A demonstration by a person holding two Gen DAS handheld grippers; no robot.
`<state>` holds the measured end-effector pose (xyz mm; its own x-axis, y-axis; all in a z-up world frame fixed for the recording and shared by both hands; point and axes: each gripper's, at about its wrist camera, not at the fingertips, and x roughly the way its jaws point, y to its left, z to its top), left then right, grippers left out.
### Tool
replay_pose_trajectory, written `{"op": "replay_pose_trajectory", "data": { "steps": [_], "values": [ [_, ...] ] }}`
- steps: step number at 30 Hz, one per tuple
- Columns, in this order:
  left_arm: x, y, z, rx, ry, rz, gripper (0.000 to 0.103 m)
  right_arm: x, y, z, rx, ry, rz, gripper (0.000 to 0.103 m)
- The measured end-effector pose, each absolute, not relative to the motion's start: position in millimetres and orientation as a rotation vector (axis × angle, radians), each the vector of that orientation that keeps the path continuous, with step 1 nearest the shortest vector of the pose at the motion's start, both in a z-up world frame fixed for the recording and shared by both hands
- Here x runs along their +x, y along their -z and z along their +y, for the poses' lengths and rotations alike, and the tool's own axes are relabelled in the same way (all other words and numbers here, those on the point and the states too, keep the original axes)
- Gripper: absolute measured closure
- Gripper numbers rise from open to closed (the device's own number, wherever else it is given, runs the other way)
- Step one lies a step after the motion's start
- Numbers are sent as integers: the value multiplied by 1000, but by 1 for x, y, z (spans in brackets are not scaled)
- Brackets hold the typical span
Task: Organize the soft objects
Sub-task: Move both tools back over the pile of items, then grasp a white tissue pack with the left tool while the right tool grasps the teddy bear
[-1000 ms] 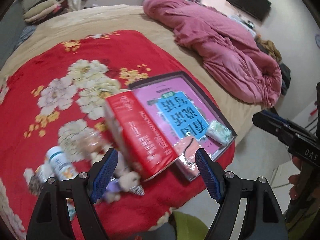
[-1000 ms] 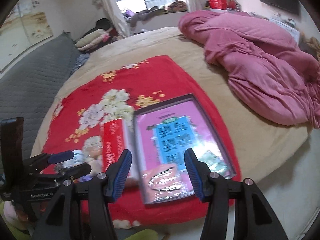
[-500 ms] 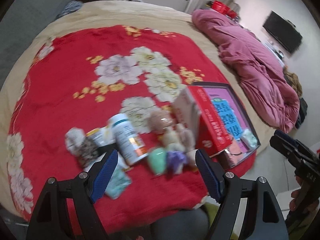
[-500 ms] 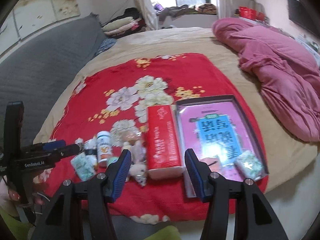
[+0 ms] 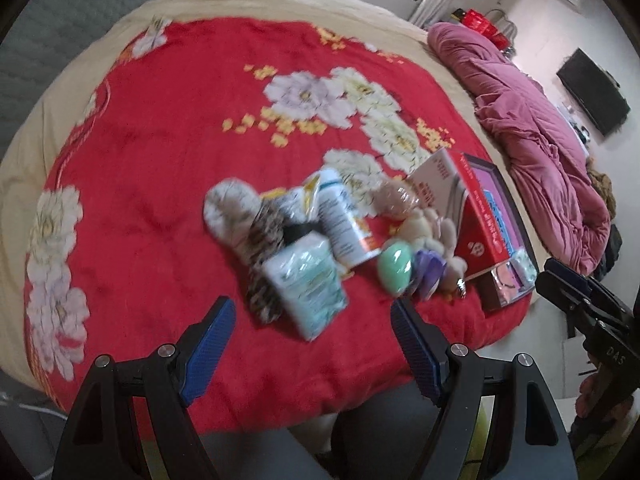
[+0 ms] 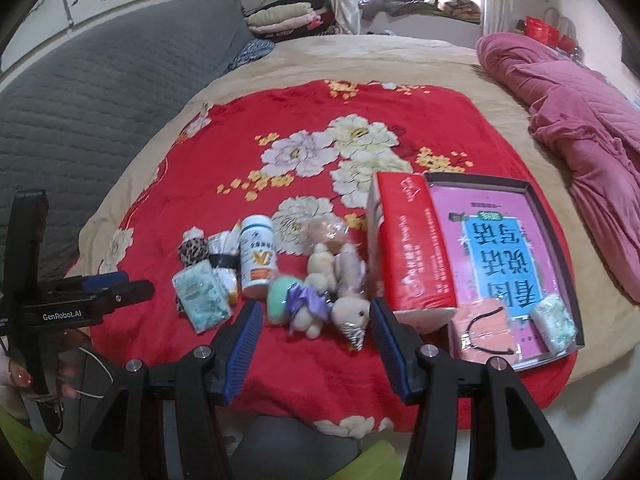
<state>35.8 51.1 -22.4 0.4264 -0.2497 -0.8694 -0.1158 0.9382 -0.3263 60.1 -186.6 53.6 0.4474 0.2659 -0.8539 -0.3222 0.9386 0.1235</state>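
Note:
A heap of small things lies on the red flowered blanket (image 6: pixel 240 152): a tissue pack (image 6: pixel 202 296), a leopard-print cloth (image 6: pixel 194 250), a white pill bottle (image 6: pixel 258 262), a green soft ball (image 6: pixel 280 292) and small plush toys (image 6: pixel 348 312). A red tissue box (image 6: pixel 412 248) leans against a dark tray (image 6: pixel 558 240) with a pink book, a second tissue pack (image 6: pixel 556 322) and a pink pouch (image 6: pixel 486 330). My left gripper (image 5: pixel 310 334) is open above the tissue pack (image 5: pixel 306 286). My right gripper (image 6: pixel 316 326) is open just before the plush toys.
A crumpled pink quilt (image 6: pixel 580 96) lies at the bed's right. A grey padded headboard (image 6: pixel 80 96) is at the left, folded clothes (image 6: pixel 288 16) at the back. The bed's front edge (image 6: pixel 360 424) is close below both grippers. A TV (image 5: pixel 592 92) hangs on the right wall.
Both grippers have swung left, from over the book tray and red box to over the heap of small things. Both stay open and empty.

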Motion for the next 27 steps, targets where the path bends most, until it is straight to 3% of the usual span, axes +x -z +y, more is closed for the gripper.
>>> {"op": "replay_pose_trajectory", "data": {
  "steps": [9,27],
  "values": [
    [27,49,52,-415,74,1179,22,62,-44,-179,-58,-361,1078,48],
    [90,91,20,-439,-136,1258,22,70,0,-169,-111,-340,1136,48]
  ]
}}
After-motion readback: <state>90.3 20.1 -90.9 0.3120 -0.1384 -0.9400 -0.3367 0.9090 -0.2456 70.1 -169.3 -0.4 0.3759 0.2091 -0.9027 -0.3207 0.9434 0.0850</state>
